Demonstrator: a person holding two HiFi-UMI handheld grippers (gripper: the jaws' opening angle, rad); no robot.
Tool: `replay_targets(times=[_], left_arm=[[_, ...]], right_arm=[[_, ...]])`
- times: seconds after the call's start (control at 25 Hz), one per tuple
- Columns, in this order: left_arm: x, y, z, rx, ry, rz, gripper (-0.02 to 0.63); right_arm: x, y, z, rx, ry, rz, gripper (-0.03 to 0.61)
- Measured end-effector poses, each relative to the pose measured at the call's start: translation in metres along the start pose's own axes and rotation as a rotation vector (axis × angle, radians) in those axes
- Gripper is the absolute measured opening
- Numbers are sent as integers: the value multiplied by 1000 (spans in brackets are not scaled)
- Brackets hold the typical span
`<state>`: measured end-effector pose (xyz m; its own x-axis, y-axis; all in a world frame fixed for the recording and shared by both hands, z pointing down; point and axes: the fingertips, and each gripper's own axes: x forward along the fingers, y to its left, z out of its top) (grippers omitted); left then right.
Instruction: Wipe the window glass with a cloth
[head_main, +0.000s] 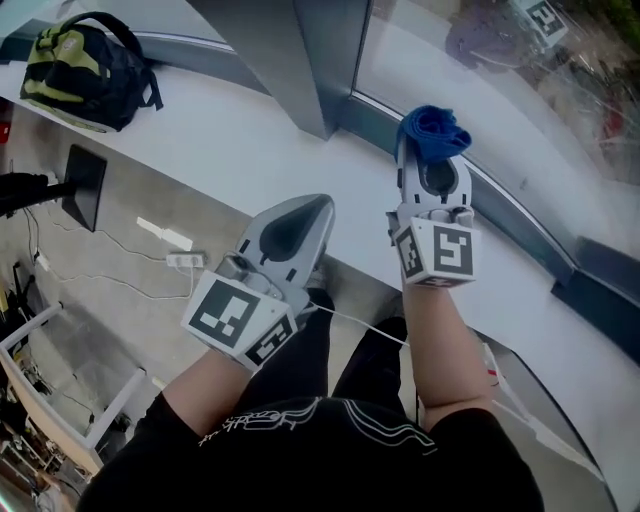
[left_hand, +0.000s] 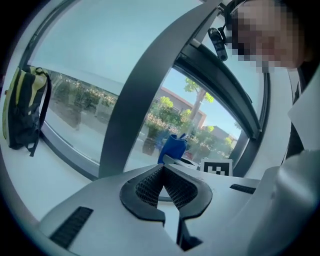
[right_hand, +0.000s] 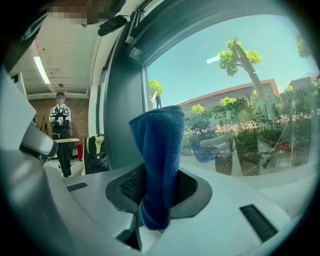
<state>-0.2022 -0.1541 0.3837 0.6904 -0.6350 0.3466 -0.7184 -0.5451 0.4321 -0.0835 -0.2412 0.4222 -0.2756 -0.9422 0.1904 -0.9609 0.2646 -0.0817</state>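
The blue cloth (right_hand: 159, 165) is sitting clamped between the pads of the right tongs (head_main: 432, 152), with one bunched end standing up past the tips and the other end hanging out just behind the pads. The right tongs are pointing toward the window glass (head_main: 500, 70), and the cloth is hovering close to the lower edge of the pane, above the dark bottom frame (head_main: 520, 215); whether cloth and glass are touching cannot be determined. The left tongs (head_main: 312, 212) are hanging lower and to the left, over the white sill (head_main: 230, 130), with their ribbed pads meeting at the tips and nothing between them. Each unit is carrying a cube with square markers at its rear, and the person's forearms are showing behind these. A grey upright post (head_main: 300, 50) is dividing the glazing just left of the right tongs. A black and yellow backpack (head_main: 80, 65) is lying on the sill well to the left. Trees and a building are showing through the pane.
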Motion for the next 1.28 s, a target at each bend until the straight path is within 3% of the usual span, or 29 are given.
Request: replay_targets(times=[0.16, 0.36, 0.52, 0.84, 1.28], left_arm=[[-10, -3, -5, 11, -21, 23, 3], [-24, 53, 9, -23, -37, 44, 3], [-31, 71, 6, -46, -26, 56, 3], [-31, 74, 2, -51, -19, 55, 3], [-20, 61, -8, -47, 9, 49, 3]], right_arm=[[0, 0, -1, 12, -26, 0, 94], [65, 32, -2, -7, -12, -6, 94], [89, 35, -3, -28, -9, -36, 94], [110, 33, -5, -22, -4, -75, 94], [91, 12, -16, -15, 11, -108, 94]])
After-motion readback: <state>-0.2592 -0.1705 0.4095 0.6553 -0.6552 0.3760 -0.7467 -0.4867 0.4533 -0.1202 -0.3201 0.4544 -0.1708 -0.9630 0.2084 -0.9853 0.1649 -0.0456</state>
